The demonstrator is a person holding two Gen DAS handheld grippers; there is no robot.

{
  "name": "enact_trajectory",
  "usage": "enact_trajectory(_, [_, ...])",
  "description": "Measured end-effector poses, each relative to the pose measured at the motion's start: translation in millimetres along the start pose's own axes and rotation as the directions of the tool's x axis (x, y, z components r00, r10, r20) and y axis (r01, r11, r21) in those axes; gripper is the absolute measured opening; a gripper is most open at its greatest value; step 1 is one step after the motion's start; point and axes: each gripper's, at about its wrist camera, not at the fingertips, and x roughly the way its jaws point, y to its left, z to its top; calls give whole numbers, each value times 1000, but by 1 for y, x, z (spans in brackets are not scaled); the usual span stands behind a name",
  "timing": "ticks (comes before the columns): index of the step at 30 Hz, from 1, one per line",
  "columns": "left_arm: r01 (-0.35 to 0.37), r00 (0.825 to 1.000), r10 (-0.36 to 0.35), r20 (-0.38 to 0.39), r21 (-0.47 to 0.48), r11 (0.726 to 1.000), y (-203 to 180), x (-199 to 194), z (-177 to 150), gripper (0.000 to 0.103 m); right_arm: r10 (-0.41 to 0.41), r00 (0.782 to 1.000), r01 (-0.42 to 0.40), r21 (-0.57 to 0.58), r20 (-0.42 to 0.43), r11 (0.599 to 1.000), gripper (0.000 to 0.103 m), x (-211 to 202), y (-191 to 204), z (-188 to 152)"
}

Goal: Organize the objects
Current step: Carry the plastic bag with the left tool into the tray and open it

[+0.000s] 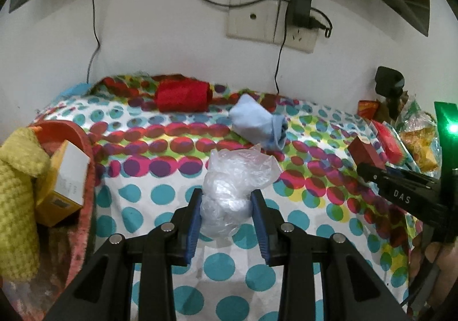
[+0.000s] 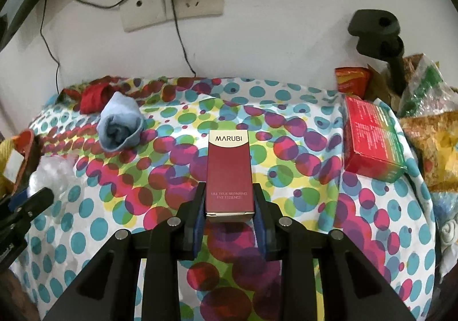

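Observation:
My left gripper (image 1: 227, 200) is shut on a crumpled clear plastic bag (image 1: 234, 183) that rests on the dotted cloth. My right gripper (image 2: 230, 195) is shut on a dark red Marubi box (image 2: 230, 175), holding it by its near end above the cloth; the box also shows in the left wrist view (image 1: 365, 152). A rolled light blue sock (image 1: 259, 123) lies behind the bag and shows in the right wrist view (image 2: 120, 126). A red cloth roll (image 1: 181, 96) lies at the back near the wall.
An orange basket (image 1: 86, 149) at the left holds a yellow knit item (image 1: 17, 186) and a yellow-white box (image 1: 64, 183). A red-green box (image 2: 372, 140) and snack packets (image 2: 429, 137) crowd the right edge. A black stand (image 2: 377, 31) and wall socket (image 2: 171, 6) are behind.

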Motion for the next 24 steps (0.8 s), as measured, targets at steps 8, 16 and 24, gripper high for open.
enact_trajectory(8, [-6, 999, 12, 53, -94, 996, 10, -13, -2, 33, -12, 1000, 12, 15, -17, 1000, 28, 6, 1, 1])
enact_trajectory(16, [-2, 999, 2, 33, 15, 1000, 4, -55, 22, 33, 9, 999, -8, 33, -30, 999, 28, 7, -2, 1])
enact_trajectory(24, [-94, 995, 93, 38, 34, 995, 35, -96, 34, 33, 22, 1000, -22, 19, -15, 1000, 28, -1, 2, -1])
